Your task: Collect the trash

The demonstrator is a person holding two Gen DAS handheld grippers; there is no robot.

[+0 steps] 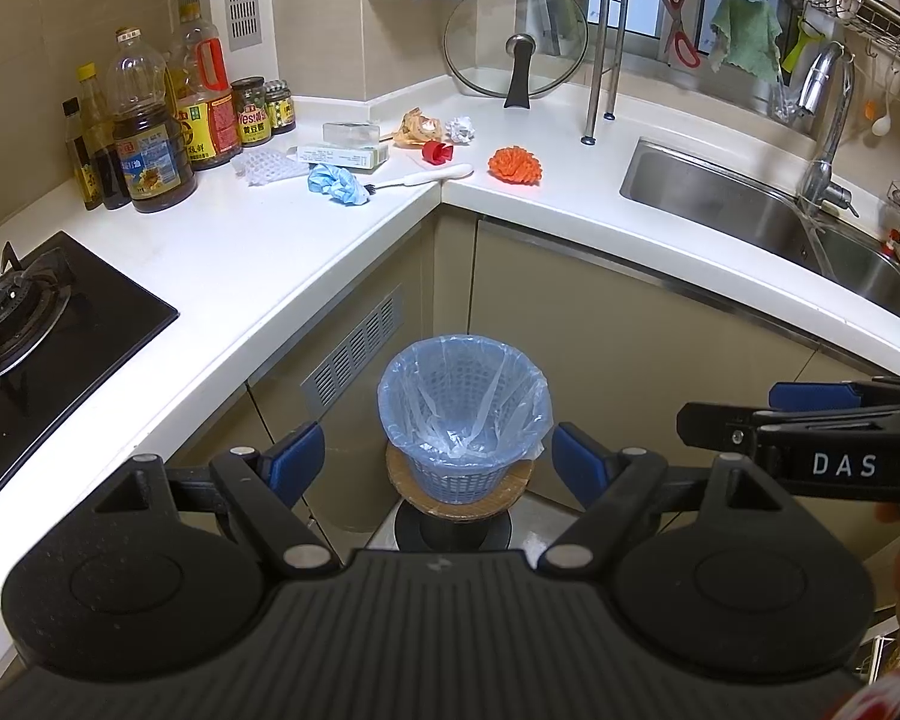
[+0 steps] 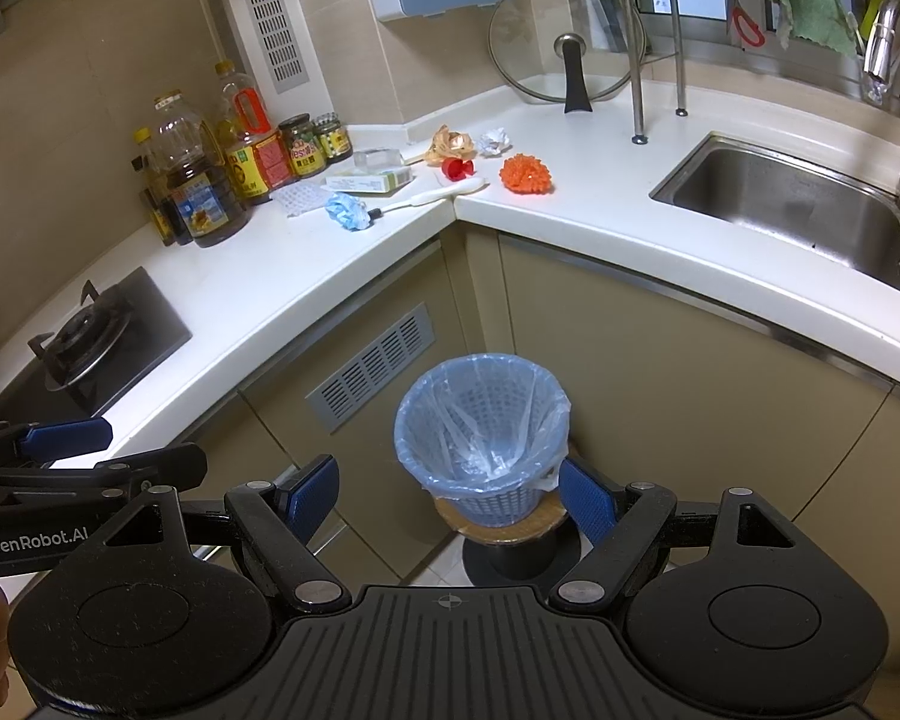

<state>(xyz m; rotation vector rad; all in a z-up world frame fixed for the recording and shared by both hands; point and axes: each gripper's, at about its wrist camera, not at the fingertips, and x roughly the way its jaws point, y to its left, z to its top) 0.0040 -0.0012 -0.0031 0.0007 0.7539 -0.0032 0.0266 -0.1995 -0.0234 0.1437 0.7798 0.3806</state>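
Note:
A blue mesh bin [image 1: 465, 414] [image 2: 483, 438] lined with a clear bag stands on a low stool by the corner cabinets. Trash lies on the white counter corner: an orange net ball [image 1: 515, 166] [image 2: 526, 175], a crumpled white paper [image 1: 460, 128] [image 2: 494, 140], a tan wrapper [image 1: 417, 127] [image 2: 448, 145], a red cap [image 1: 438, 152] [image 2: 457, 168], a crumpled blue mask [image 1: 337, 183] [image 2: 348, 210], a white foam net [image 1: 267, 167] [image 2: 299, 199] and a flat box [image 1: 342, 154] [image 2: 369, 180]. My left gripper [image 1: 438, 465] and right gripper [image 2: 447, 495] hang open and empty above the bin.
Oil bottles and jars [image 1: 168, 126] [image 2: 234, 168] stand at the back left. A gas hob [image 1: 24, 312] [image 2: 90, 330] is left, a steel sink [image 1: 768, 216] [image 2: 810, 204] right. A glass lid [image 1: 516, 39] leans in the corner. A white brush [image 1: 426, 177] lies by the trash.

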